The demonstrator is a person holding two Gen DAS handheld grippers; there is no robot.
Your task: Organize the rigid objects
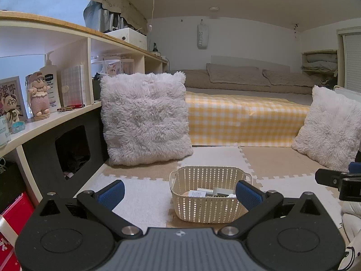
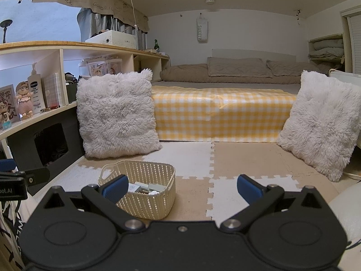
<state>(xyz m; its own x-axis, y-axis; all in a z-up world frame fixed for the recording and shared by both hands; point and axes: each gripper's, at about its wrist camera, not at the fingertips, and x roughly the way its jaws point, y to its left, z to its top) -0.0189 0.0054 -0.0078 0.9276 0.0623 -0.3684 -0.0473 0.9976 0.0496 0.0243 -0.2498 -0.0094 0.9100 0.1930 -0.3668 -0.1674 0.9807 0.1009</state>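
Foam puzzle mats (image 2: 243, 158) cover the floor in front of a low bed, with 2 fluffy cushions propped at either side. Lower centre in the left wrist view sits a cream slotted basket (image 1: 209, 205) holding several small boxes (image 1: 203, 193); I cannot tell exactly what they are. They look light, stiff and easy to pinch across flat sides. The basket seems thin plastic, best taken by its rim. The left gripper (image 1: 179, 194) and right gripper (image 2: 181, 188) both gape wide, empty.

basket (image 1: 209, 205): cream lattice | mat (image 2: 248, 158): beige-and-white tiles | bedcover (image 1: 243, 122): yellow-white gingham | pillows (image 1: 144, 117): white shag | pads (image 2: 114, 188): blue | bedding (image 2: 225, 72): taupe
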